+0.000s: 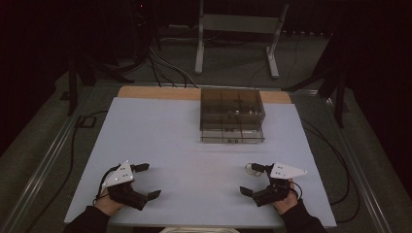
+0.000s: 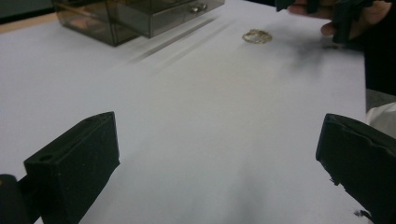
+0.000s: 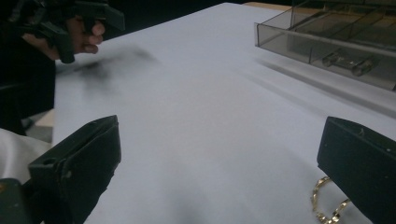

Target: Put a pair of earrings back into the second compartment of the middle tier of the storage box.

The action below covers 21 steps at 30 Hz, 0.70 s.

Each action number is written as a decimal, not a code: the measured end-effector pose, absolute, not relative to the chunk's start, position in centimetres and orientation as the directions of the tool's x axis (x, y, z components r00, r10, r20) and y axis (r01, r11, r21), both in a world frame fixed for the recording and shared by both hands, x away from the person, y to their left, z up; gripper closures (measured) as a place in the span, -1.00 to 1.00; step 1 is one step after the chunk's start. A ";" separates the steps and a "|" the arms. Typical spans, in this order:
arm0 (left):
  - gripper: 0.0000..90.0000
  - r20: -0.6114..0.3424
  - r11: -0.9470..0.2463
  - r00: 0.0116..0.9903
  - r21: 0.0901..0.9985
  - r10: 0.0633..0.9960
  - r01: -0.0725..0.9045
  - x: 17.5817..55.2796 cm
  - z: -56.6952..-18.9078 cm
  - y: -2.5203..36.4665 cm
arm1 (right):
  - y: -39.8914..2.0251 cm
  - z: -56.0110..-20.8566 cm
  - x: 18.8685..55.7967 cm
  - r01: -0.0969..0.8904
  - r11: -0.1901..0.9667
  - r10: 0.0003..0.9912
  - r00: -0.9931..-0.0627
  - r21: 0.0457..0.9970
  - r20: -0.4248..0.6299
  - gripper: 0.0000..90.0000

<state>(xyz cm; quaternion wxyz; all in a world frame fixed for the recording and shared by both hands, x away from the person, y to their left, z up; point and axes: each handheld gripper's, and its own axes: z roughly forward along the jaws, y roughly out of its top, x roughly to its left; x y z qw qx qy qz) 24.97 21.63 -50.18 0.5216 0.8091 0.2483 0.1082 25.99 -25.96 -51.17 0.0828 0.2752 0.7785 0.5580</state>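
— What lies on the table?

— A gold chain bracelet (image 3: pixel 329 203), coiled in a loose, flat loop on the white table surface (image 1: pixel 194 160), near the right side of the front edge.

— Anything else?

— A smoky, see-through plastic box (image 1: pixel 232 115) with drawers stands at the far middle of the table, well apart from the bracelet. Its top is divided into compartments. A small metal piece shows inside, too blurred to identify.

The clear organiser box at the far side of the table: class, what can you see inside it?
The smoky organiser box is split by dividers into compartments. One compartment in its lower tier holds a small metallic item, too blurred to identify. Tinted walls and glare hide what else the other compartments may contain.
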 end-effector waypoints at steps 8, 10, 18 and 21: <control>-0.99 -0.098 -0.331 0.844 0.891 0.528 0.310 25.0 -50.2 21.7 | -25.4 -51.7 26.2 0.342 0.312 0.500 -0.853 0.887 0.153 -1.00; -0.99 -0.097 -0.330 0.845 0.893 0.525 0.308 24.9 -50.2 21.7 | -25.2 -51.8 26.1 0.323 0.336 0.492 -0.861 0.885 0.128 -1.00; -0.99 -0.115 -0.322 0.864 0.897 0.491 0.303 25.2 -50.3 21.4 | -24.7 -51.7 25.9 0.350 0.339 0.478 -0.864 0.874 0.161 -1.00; -0.99 -0.107 -0.340 0.876 0.894 0.470 0.292 25.0 -50.3 21.3 | -24.4 -51.2 25.7 0.351 0.344 0.443 -0.878 0.871 0.179 -1.00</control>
